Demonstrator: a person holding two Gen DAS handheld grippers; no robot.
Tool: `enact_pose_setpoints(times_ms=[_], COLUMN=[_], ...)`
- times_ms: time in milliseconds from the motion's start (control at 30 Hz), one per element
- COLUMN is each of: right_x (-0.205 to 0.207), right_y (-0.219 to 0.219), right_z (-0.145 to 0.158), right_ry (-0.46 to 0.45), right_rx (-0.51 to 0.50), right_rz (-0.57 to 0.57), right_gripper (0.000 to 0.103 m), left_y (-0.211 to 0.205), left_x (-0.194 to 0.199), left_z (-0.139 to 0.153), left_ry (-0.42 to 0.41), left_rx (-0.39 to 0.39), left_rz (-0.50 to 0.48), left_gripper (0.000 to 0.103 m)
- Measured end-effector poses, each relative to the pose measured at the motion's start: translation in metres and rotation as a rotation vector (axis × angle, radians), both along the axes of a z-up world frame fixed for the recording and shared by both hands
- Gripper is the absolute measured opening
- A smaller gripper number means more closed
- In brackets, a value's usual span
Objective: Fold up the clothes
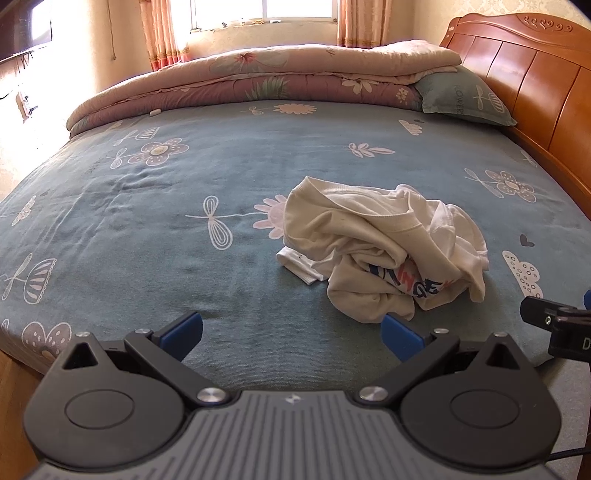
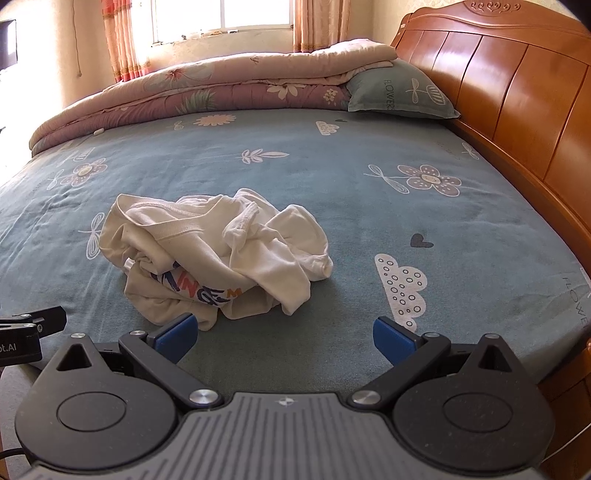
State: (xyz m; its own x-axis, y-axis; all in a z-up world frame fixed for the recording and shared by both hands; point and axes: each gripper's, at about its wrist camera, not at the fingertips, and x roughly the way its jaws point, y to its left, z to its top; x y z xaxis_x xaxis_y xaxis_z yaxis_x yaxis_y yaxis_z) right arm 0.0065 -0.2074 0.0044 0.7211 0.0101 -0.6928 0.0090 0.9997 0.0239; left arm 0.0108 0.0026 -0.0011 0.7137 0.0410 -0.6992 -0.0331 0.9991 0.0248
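Observation:
A crumpled cream-white shirt [image 1: 384, 247] with a colourful letter print lies in a heap on the blue flowered bed sheet [image 1: 184, 206]. In the right wrist view the same shirt [image 2: 218, 254] sits left of centre. My left gripper [image 1: 291, 336] is open, its blue-padded fingers spread wide just short of the heap, nothing between them. My right gripper [image 2: 282, 334] is open too, near the bed's front edge, its left pad close to the heap's front hem. Each view catches the other gripper at its side edge.
A folded pink floral quilt [image 1: 258, 77] and a blue pillow [image 1: 461, 96] lie at the far side of the bed. The wooden headboard [image 2: 498, 85] runs along the right. A window with curtains [image 1: 258, 11] is behind. Bare sheet lies left and right of the heap.

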Motion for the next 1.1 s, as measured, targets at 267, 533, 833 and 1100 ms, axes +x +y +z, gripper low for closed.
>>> enact_pose_setpoints(times_ms=[267,533,833,1100], right_x=[0.012,0.023,0.041,0.071], right_y=[0.002,0.006,0.007,0.001], right_z=[-0.001,-0.003,-0.011,-0.024], right_ry=[0.009,0.014,0.022,0.016], right_rx=[-0.008,-0.030,-0.070,-0.105], right_rz=[0.013,0.030,0.046,0.051], right_gripper=[0.103,0.103,0.103,0.103], left_y=[0.002,0.001,0.002,0.007], left_x=[0.006,0.013,0.027,0.043], left_z=[0.000,-0.003,-0.009,-0.015], left_ry=[-0.011,-0.002,0.015,0.030], left_rx=[0.010,0.012,0.007,-0.003], left_rz=[0.013,0.003,-0.008,-0.010], left_gripper=[0.103,0.103,0.103,0.103])
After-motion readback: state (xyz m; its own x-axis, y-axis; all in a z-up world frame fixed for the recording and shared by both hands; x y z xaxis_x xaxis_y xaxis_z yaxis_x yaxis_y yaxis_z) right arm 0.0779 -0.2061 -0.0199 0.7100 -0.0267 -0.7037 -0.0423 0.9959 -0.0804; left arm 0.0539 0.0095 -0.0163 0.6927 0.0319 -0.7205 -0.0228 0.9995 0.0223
